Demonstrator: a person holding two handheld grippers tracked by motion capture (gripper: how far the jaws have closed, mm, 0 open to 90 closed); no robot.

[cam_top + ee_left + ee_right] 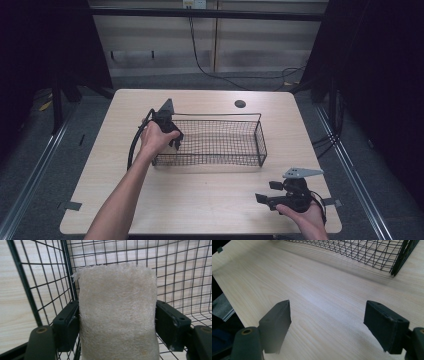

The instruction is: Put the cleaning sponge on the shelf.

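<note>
Left gripper (117, 322) clamps the pale fibrous pad (117, 315) inside the wire basket's (250, 150) left end, so lower it to the mesh floor before releasing; right gripper (327, 325) idles, jaws apart.

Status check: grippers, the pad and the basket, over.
Left gripper clamped on fibrous pad, inside wire basket at its left end. Right gripper open, idle over table. Nothing in the way.
</note>
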